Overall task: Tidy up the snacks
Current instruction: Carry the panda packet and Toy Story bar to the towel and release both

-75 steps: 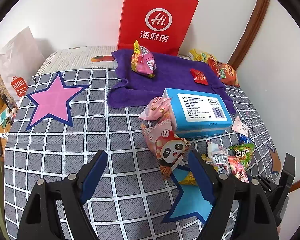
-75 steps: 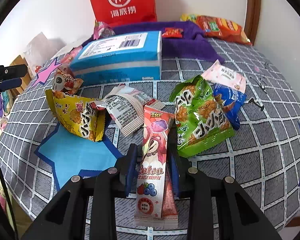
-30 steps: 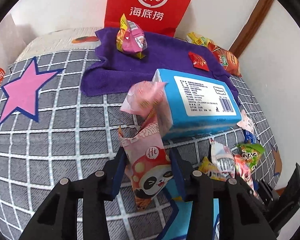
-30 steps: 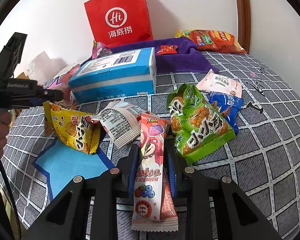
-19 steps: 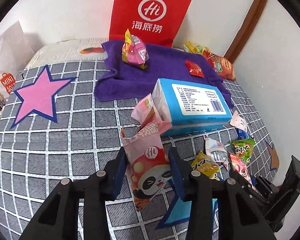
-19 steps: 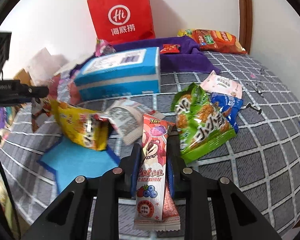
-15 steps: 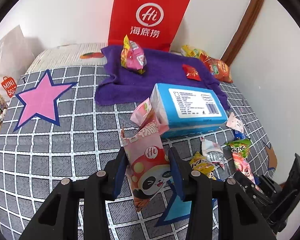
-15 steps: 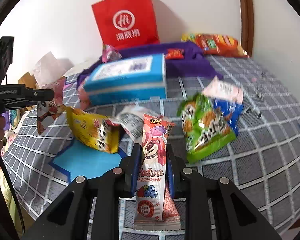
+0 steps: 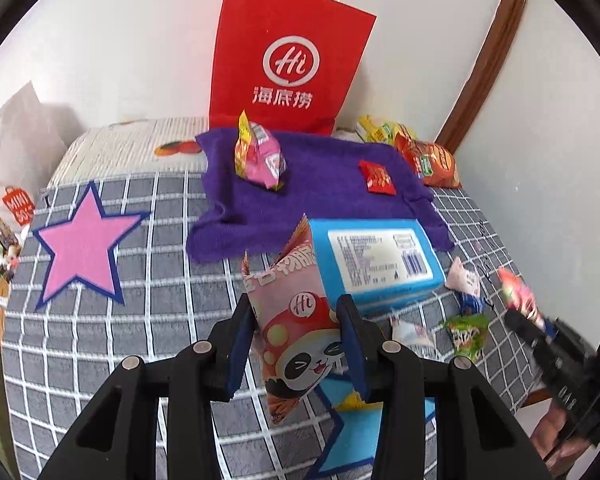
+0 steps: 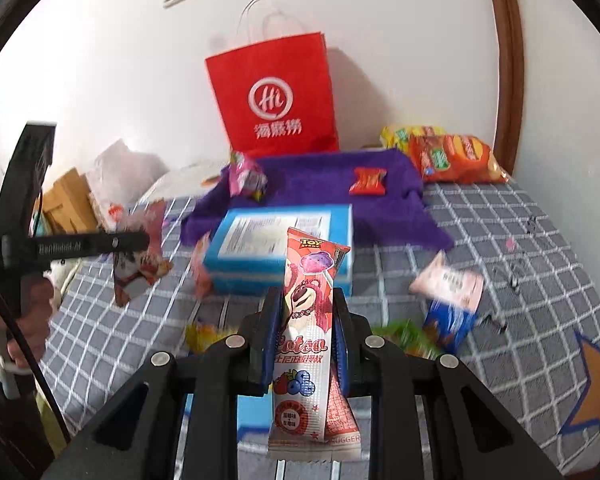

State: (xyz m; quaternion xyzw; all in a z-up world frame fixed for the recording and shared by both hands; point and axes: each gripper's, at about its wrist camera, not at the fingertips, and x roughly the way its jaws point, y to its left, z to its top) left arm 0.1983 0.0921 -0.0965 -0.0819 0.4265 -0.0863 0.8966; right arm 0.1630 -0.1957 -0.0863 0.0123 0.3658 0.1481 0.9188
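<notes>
Left wrist view: left tool (image 9: 298,338) pinching the panda snack pouch (image 9: 300,320) mid-body, held above the bed (image 9: 148,280) — light, crinkly, slippery film; right tool (image 10: 305,332) clamped on the Lotso stick pack (image 10: 306,344) — grab mid-pack, not the seams

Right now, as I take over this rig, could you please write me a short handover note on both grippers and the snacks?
Left gripper: shut on the panda snack packet, held off the bed.
Right gripper: shut on the pink bear candy packet, also in the air.
Already on the purple towel: a pink-and-yellow packet and a small red packet, in front of the red paper bag.
Left on the checked bedspread, beside the blue box: a green packet, a blue packet, a pale pink packet. Orange chip bags lie in the corner.
</notes>
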